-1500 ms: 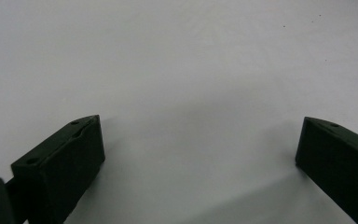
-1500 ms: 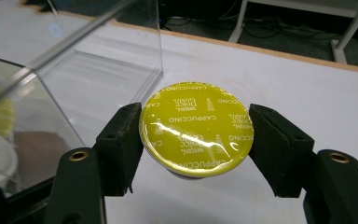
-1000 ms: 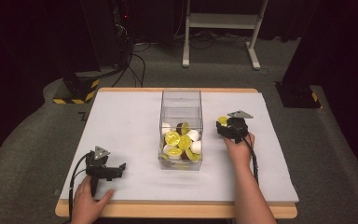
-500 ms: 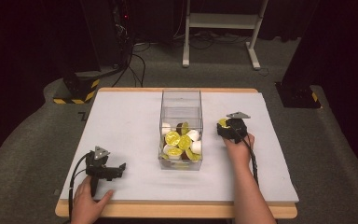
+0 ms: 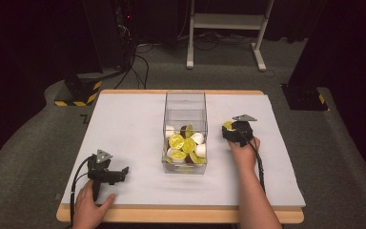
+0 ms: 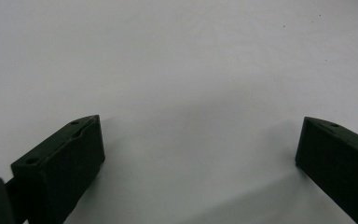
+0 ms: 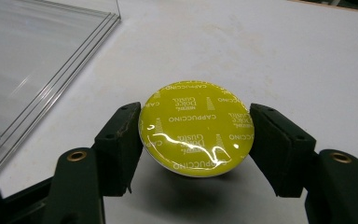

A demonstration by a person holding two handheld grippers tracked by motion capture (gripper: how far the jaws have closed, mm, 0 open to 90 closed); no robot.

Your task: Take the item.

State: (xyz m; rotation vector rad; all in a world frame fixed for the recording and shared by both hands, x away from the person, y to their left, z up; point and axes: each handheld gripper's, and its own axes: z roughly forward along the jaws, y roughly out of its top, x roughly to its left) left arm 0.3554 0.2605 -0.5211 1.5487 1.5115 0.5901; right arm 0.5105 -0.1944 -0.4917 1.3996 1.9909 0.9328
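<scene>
Now the right claw (image 7: 196, 135) holds a yellow-lidded capsule (image 7: 195, 128) between its jaws just above the desk (image 5: 124, 124), right of the clear box (image 5: 185, 102) of capsules at the desk's middle; the left claw (image 6: 200, 149) rests near the front left corner, jaws wide and empty.

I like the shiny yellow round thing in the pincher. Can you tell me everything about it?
It is a coffee capsule with a round, glossy yellow foil lid that reads "CAPPUCCINO" in white letters. The lid faces up and reflects the light. The right gripper holds it by its rim, one black jaw pressing on each side, just over the white table. It sits to the right of the clear plastic box, outside it.
</scene>
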